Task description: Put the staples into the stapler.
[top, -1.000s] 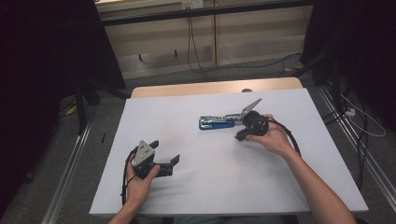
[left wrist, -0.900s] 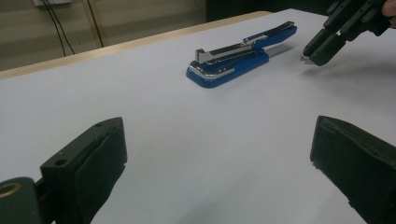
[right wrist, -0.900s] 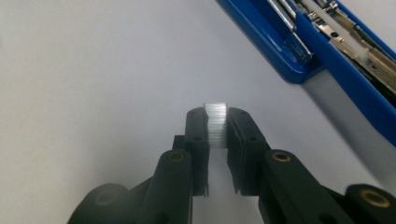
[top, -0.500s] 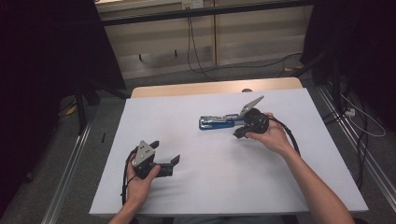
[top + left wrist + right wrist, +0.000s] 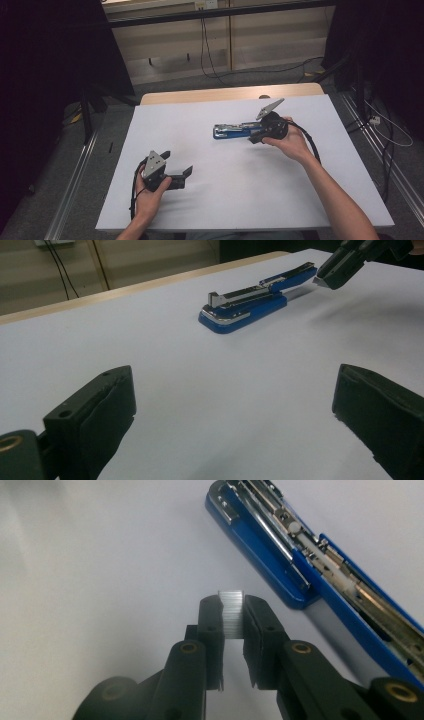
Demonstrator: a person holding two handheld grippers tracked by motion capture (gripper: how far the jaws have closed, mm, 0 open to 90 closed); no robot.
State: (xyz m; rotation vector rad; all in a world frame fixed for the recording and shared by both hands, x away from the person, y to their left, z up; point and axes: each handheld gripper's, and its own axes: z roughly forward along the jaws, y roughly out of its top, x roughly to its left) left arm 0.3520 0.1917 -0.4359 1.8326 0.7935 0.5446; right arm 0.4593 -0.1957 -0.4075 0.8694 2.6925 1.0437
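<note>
Nothing has shifted — right tongs (image 5: 232,611) still pinch the staple strip (image 5: 232,614); left tongs (image 5: 235,425) gape wide, empty.

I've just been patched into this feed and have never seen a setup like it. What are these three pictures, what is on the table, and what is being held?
There is no robot arm here: a person holds a hand-held gripper in each hand. The high view looks down on a white table. The other two pictures come from cameras riding on each gripper, looking along its black jaws.

A blue stapler lies opened on the table, its metal staple channel exposed.

The right hand-held gripper is shut on a strip of staples, pinched between its pads just beside the stapler.

The left hand-held gripper rests nearer the person, jaws wide open with nothing between them.
</note>
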